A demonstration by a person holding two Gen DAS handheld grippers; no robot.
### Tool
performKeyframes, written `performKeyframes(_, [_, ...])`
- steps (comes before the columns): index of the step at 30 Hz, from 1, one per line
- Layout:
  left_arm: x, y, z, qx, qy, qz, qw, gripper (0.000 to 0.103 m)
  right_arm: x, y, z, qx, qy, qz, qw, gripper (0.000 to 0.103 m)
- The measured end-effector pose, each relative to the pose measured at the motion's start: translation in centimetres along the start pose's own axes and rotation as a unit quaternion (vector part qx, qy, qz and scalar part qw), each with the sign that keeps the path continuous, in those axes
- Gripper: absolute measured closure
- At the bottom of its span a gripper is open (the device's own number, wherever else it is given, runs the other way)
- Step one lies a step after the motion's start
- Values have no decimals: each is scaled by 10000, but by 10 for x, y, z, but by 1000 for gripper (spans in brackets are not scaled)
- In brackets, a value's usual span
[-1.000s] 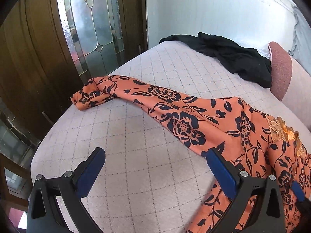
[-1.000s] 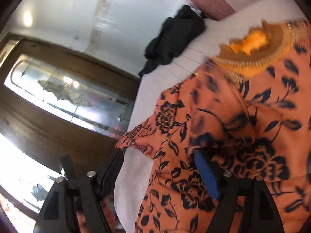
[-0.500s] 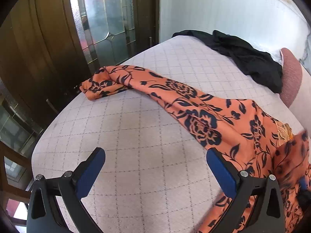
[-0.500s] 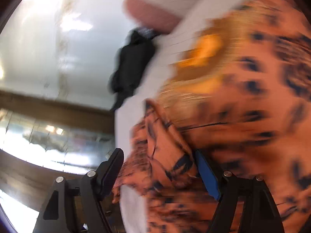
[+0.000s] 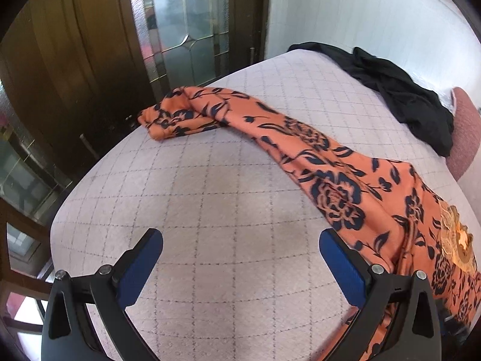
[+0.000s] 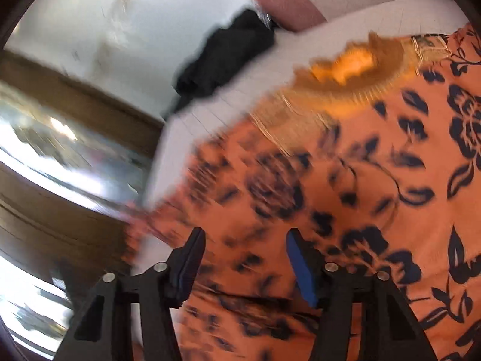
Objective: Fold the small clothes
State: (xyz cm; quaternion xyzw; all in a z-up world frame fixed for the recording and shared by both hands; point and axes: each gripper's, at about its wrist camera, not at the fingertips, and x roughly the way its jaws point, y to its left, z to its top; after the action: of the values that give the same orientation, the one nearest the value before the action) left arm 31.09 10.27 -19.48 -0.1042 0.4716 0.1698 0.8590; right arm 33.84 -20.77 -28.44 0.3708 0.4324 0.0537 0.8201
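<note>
Left wrist view shows the left gripper with its blue pads spread wide over the bare quilted bed cover, nothing between them; the right-hand pad sits just beside the edge of the orange floral garment, though whether it touches the cloth cannot be told. That garment runs diagonally across the bed, one end bunched near the far-left edge, the other spreading toward the lower right, where a gold embroidered patch shows. Beyond it, well apart, a black garment lies crumpled near a pink pillow. Right wrist view, blurred, has the right gripper above the orange cloth, its jaws half apart and closing, fabric beneath and between them but not visibly pinched.
</note>
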Motion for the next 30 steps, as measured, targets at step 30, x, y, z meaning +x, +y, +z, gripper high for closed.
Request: performKeyframes(30, [-37,248,8,-4078,-583,1439,8998,0,218,319,-90,-2599,1901,1077,9406,30])
